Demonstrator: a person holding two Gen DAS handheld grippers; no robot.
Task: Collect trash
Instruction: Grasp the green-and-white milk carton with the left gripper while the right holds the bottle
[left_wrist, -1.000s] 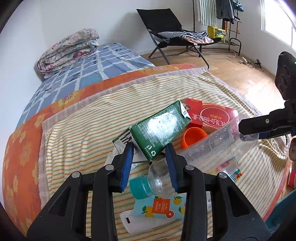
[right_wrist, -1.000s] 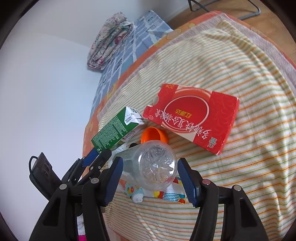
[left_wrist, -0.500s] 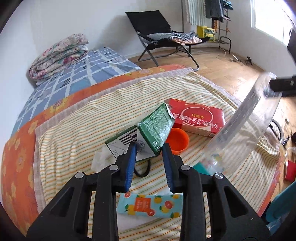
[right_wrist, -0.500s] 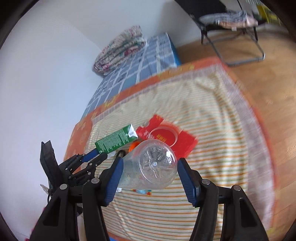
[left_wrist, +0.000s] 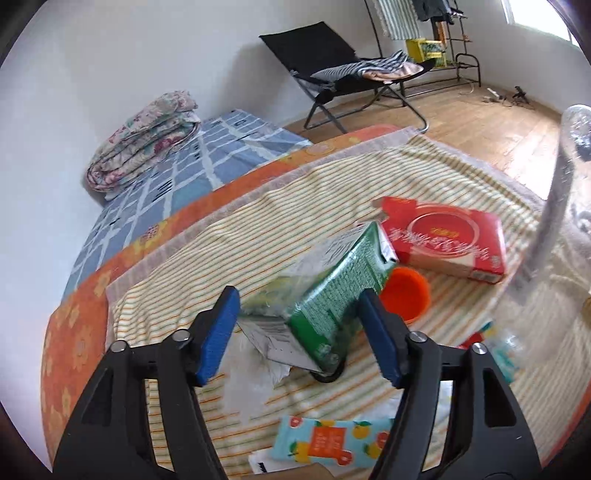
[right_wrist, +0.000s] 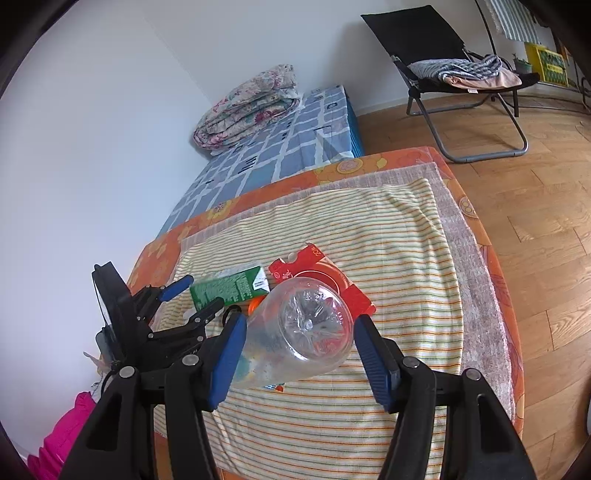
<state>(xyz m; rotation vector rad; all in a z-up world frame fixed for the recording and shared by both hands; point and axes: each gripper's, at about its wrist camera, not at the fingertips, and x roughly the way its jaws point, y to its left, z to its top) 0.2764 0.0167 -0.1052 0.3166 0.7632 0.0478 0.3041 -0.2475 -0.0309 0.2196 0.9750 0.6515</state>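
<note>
My right gripper is shut on a clear plastic bottle, held base-forward above the striped blanket. That bottle shows blurred at the right edge of the left wrist view. My left gripper hovers low over the litter with its jaws opening. A green carton lies tilted between its fingers, and the pads do not press on it. Beside the carton are an orange cup and a red flat box. From the right wrist I see the left gripper at the green carton.
A fruit-print wipes packet and crumpled white paper lie near the blanket's front edge. A folded floral quilt rests on the blue checked mattress. A black folding chair stands on the wood floor.
The right gripper lifted the bottle off the blanket and away from the left fingers. The left jaws narrowed, then spread wide around the green carton.
</note>
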